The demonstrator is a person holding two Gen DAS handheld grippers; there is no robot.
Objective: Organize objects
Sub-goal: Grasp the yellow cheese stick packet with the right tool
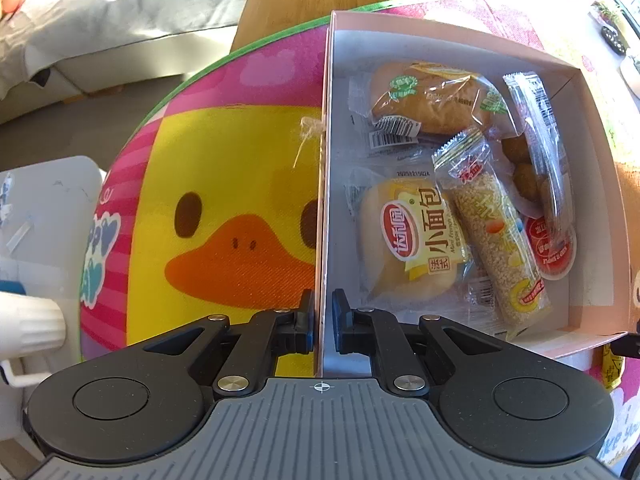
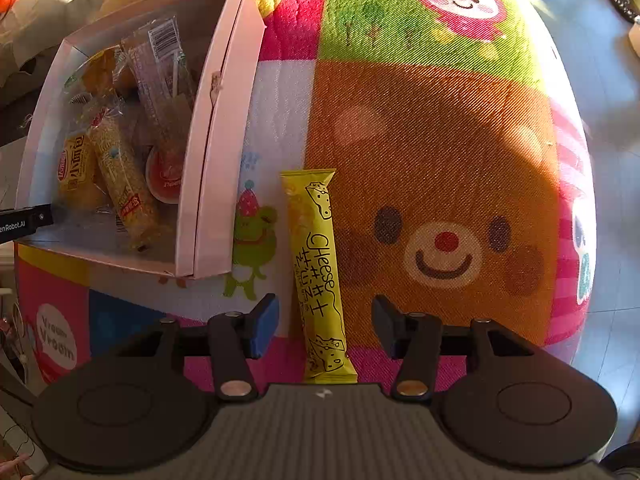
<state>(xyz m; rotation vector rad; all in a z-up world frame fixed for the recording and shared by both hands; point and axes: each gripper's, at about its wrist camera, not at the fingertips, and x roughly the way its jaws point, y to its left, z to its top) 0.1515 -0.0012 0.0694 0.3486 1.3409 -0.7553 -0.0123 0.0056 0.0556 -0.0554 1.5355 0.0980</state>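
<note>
A pale pink cardboard box (image 1: 576,184) lies open on a cartoon play mat and holds several wrapped snacks: a small bread pack (image 1: 408,240), a sesame bar (image 1: 496,232), a brown bun (image 1: 432,100) and a red jelly cup (image 1: 552,248). My left gripper (image 1: 323,304) is shut on the box's left wall (image 1: 325,160), one pad on each side of the thin card. In the right wrist view the box (image 2: 224,120) sits at the upper left. A yellow cheese stick (image 2: 320,264) lies on the mat just right of it. My right gripper (image 2: 325,312) points down over the stick, open, with the stick between the pads and untouched.
The mat shows a yellow duck (image 1: 224,216) left of the box and a brown bear (image 2: 440,220) right of the cheese stick. Pale floor tiles (image 2: 608,120) lie beyond the mat's right edge. A white object (image 1: 44,216) and a cloth-covered sofa (image 1: 120,20) stand to the left.
</note>
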